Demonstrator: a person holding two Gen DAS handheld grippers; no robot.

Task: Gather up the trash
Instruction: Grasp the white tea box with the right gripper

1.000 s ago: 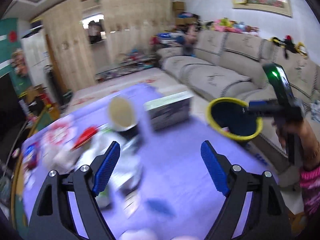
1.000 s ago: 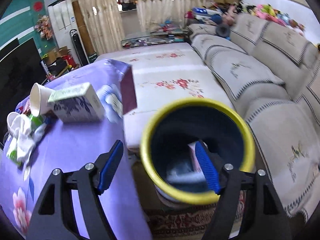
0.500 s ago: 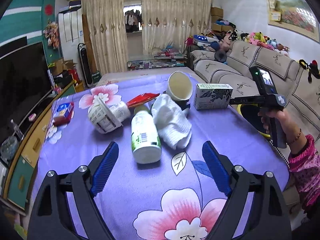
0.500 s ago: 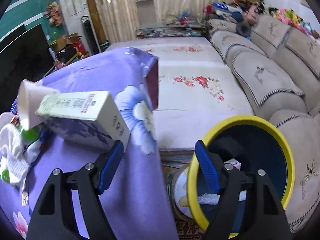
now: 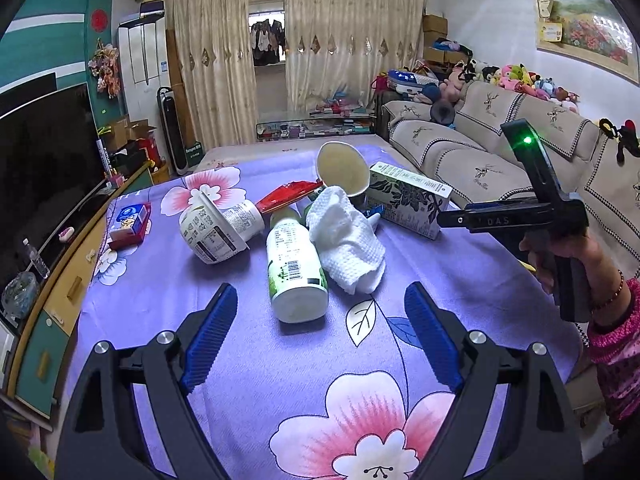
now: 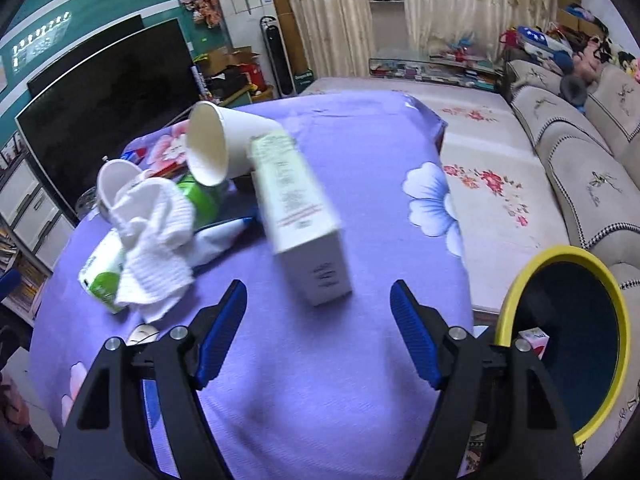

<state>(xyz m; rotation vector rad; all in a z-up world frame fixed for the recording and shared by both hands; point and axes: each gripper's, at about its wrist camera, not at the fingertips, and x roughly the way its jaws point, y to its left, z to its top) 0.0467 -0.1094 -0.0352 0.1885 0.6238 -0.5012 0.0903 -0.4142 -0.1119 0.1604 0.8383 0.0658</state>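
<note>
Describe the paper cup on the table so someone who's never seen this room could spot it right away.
On the purple floral tablecloth, look at the far end of the trash pile. The paper cup lies tipped there against the long printed carton, its open mouth showing. It is the only plain, unprinted container.

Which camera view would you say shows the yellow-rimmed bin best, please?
The right wrist view: the yellow-rimmed bin shows its rim and dark inside beside the table, holding some trash. In the left wrist view only a yellow sliver shows behind the right gripper.
</note>
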